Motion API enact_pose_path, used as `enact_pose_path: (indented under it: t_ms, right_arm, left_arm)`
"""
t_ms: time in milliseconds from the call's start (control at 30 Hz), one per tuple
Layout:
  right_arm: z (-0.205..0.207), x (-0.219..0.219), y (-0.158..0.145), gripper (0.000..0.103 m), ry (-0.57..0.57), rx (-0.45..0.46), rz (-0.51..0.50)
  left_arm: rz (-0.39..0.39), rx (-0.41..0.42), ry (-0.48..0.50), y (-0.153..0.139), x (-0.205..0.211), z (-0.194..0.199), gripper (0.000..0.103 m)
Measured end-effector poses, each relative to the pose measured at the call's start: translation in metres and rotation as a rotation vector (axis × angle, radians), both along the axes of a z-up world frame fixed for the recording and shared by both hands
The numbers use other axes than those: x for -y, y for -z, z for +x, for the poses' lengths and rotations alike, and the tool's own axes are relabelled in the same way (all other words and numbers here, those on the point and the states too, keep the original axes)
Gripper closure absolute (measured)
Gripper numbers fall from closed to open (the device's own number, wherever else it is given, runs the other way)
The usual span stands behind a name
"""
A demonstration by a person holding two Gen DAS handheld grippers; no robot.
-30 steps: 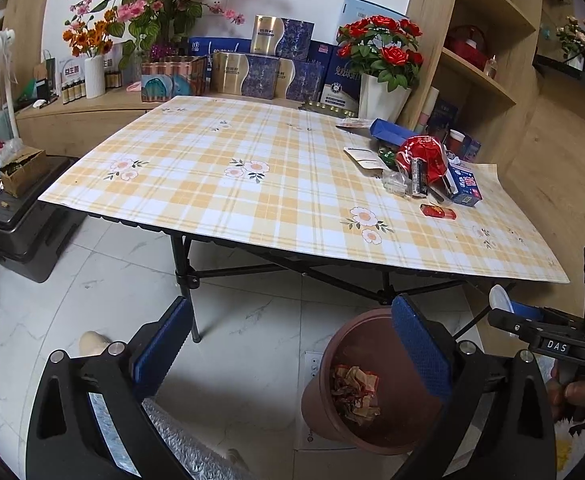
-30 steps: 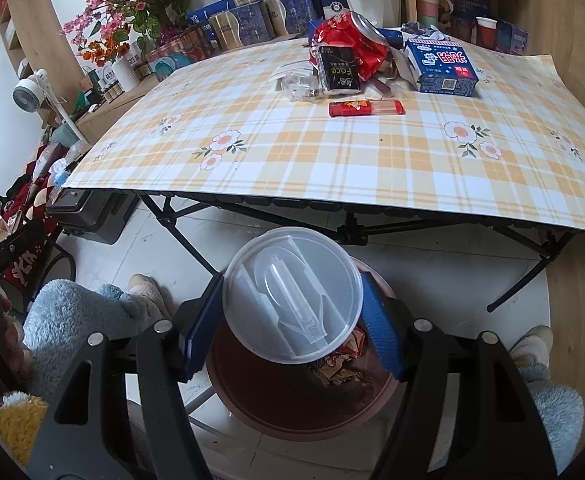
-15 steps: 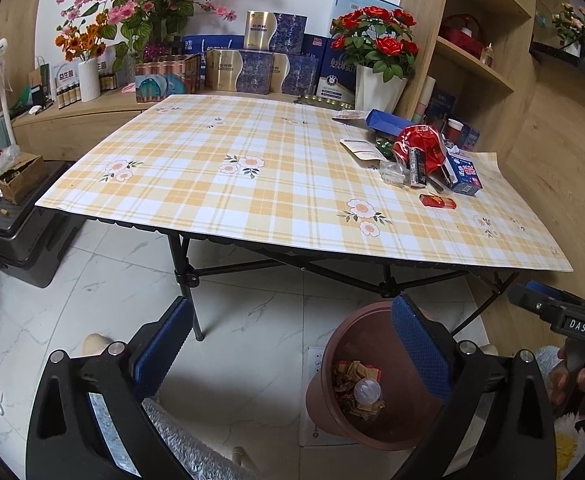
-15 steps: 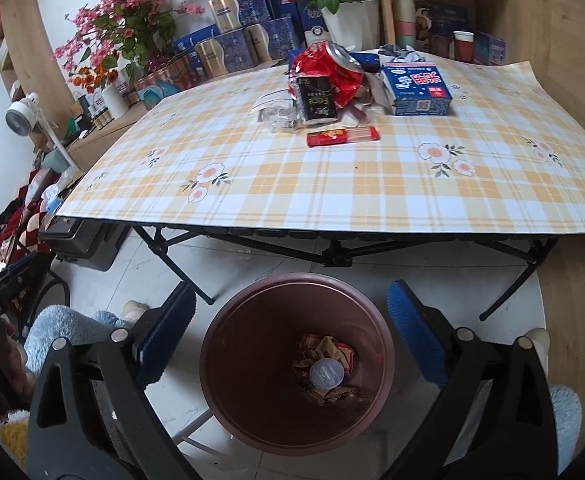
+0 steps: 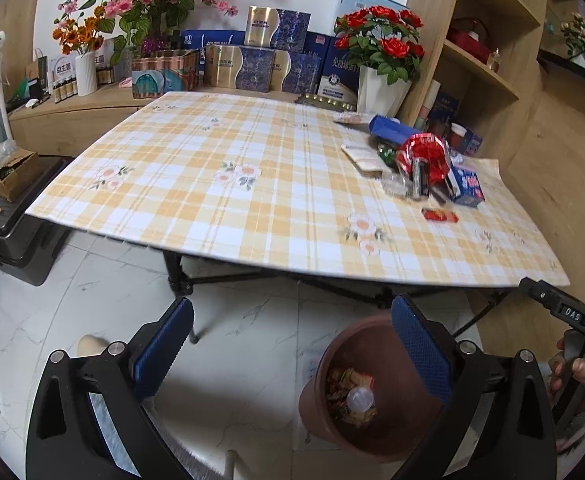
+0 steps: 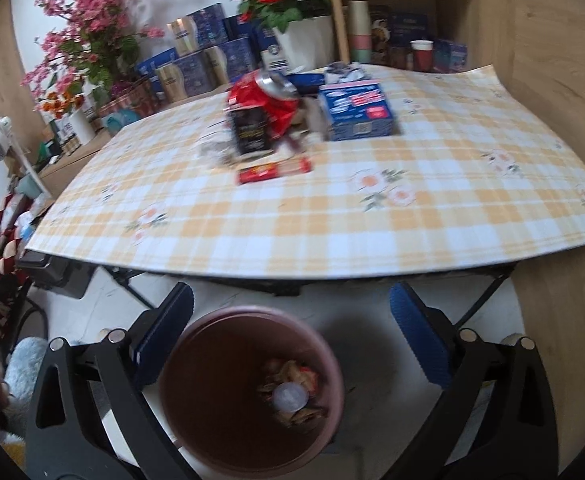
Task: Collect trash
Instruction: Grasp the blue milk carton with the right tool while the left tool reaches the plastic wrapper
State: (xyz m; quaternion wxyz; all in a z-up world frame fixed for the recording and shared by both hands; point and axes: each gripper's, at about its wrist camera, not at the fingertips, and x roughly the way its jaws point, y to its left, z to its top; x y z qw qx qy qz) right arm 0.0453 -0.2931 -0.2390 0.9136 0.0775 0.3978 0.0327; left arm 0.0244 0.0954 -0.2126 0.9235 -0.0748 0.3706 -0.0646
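Both the right gripper (image 6: 292,320) and left gripper (image 5: 292,332) gape wide and empty above the brown bin (image 6: 196,432), which holds a clear lid (image 6: 290,397) and wrappers, while a crushed red can (image 6: 266,98), boxes and packets await on the table (image 6: 332,232).

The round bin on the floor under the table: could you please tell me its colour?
The round bin is reddish-brown plastic, seen best in the right wrist view.

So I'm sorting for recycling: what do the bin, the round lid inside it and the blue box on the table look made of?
The bin looks like smooth moulded plastic, brown with a dull sheen and a thin rolled rim. The round lid looks like clear thin plastic: the wrappers show through. The blue box looks like printed cardboard, with flat faces and sharp folded edges, though the picture is blurred.
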Motion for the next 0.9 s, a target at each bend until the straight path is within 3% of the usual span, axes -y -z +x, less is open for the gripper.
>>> enact_pose_path:
  t_ms: [433, 633, 900]
  right_arm:
    - [0.107, 0.049, -0.017, 0.006, 0.010, 0.054, -0.104]
    - [0.174, 0.050, -0.009, 0.006, 0.000, 0.039, -0.156]
    - [0.240, 0.048, 0.011, 0.006, 0.026, -0.017, -0.155]
  left_arm:
    - [-0.029, 0.014, 0.027, -0.010, 0.022, 0.040, 0.006]
    - [-0.024, -0.033, 0.000, 0.002, 0.018, 0.052, 0.006]
    - [-0.017, -0.054, -0.018, 0.007, 0.022, 0.073, 0.006]
